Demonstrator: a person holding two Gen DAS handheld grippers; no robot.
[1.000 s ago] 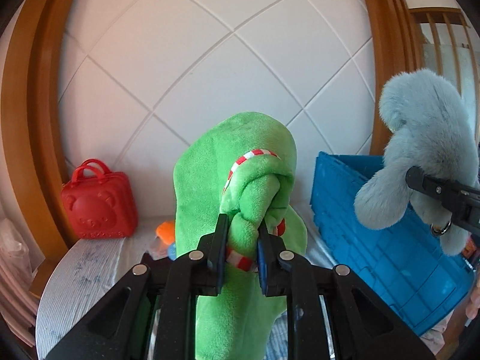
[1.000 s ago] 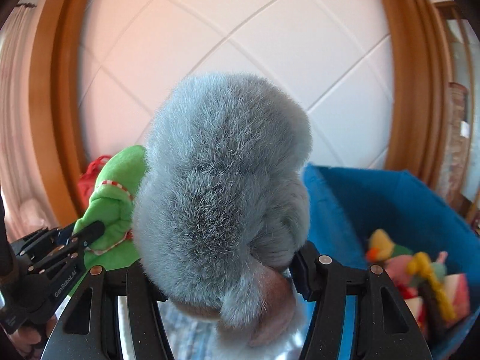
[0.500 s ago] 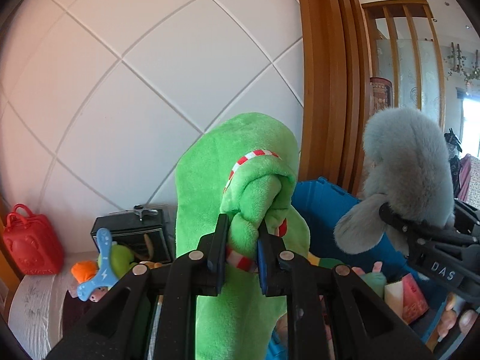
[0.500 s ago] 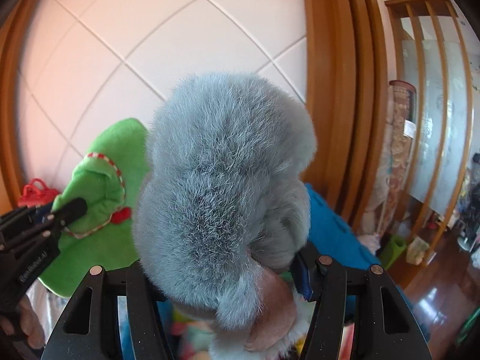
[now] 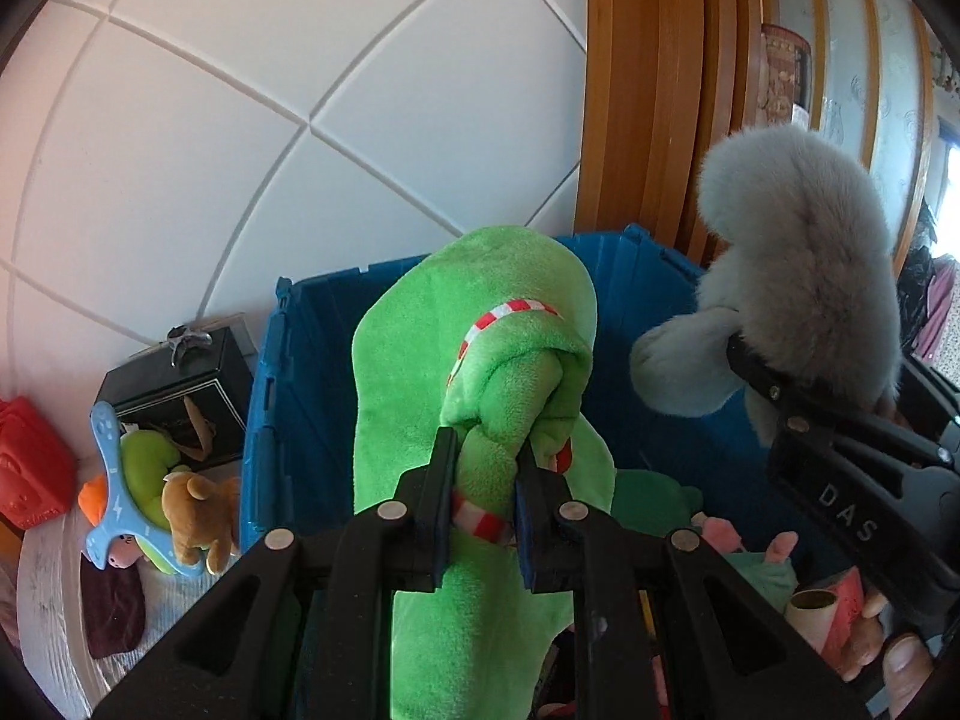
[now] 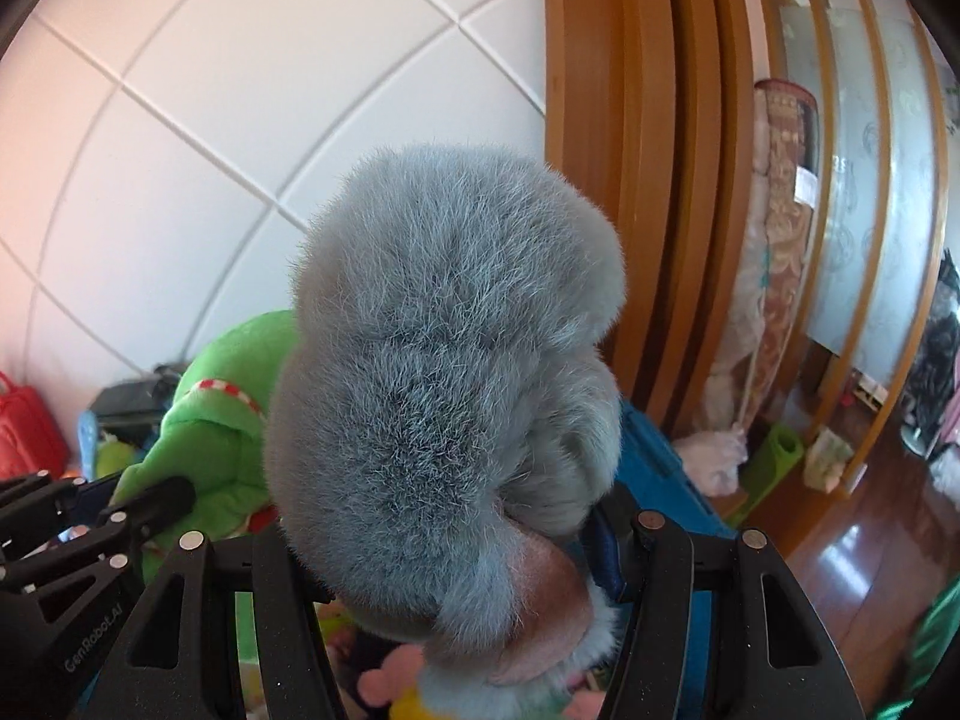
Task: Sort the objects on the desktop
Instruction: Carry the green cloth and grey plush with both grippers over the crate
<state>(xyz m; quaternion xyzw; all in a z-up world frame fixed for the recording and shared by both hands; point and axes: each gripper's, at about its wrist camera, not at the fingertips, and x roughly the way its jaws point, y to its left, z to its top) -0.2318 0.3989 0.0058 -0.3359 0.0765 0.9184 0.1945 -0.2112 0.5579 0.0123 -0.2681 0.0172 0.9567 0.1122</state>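
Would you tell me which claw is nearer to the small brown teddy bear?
Left. The left claw holds the green plush beside the brown teddy bear; the right claw is beyond it, further away.

The crate point(image 5: 270, 420) stands against the wall panel point(image 5: 240, 150), with toys inside. Left of it on the desk point(image 5: 48, 600) lie a teddy bear point(image 5: 195, 516), a box point(image 5: 174, 396) behind it and a small case point(image 5: 30, 468) farthest left.

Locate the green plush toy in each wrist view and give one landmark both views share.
Left wrist: green plush toy fills the centre, clamped in the left gripper.
Right wrist: it shows at lower left, partly hidden behind the grey plush toy.
Shared landmark: the blue bin.
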